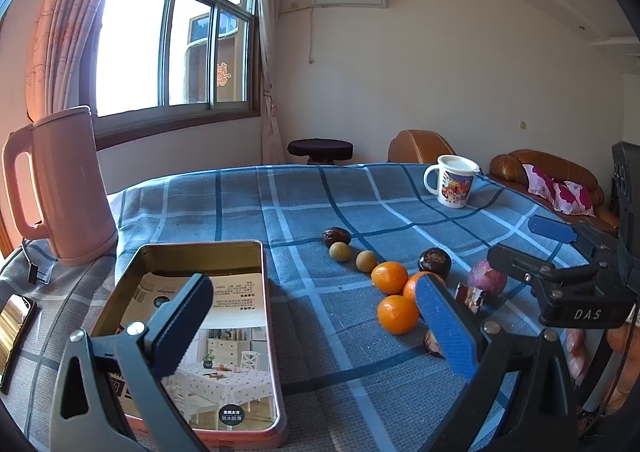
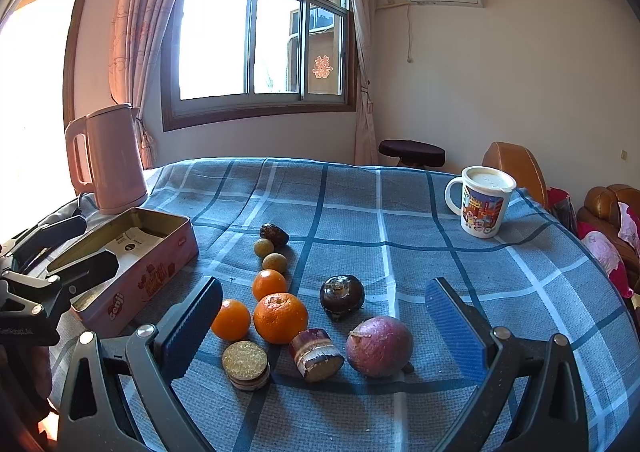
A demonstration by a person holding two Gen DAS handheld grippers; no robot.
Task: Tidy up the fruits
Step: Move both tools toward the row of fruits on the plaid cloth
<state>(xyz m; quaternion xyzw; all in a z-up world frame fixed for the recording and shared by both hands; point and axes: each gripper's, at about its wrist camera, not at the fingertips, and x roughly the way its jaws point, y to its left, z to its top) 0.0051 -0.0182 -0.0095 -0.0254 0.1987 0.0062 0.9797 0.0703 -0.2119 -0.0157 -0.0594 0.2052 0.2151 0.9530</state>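
Note:
Fruit lies loose on the blue checked cloth: three oranges, two longans, a dark date, a dark round fruit, a purple fruit and two cut cane pieces. My right gripper stands open just before them, touching none. An open pink tin at the left holds only a printed leaflet. My left gripper is open, one finger over the tin, the other in front of an orange. The right gripper shows at that view's right edge.
A pink kettle stands at the table's far left behind the tin. A picture mug sits at the far right. A phone lies at the left edge. Brown sofa and dark stool stand beyond the table.

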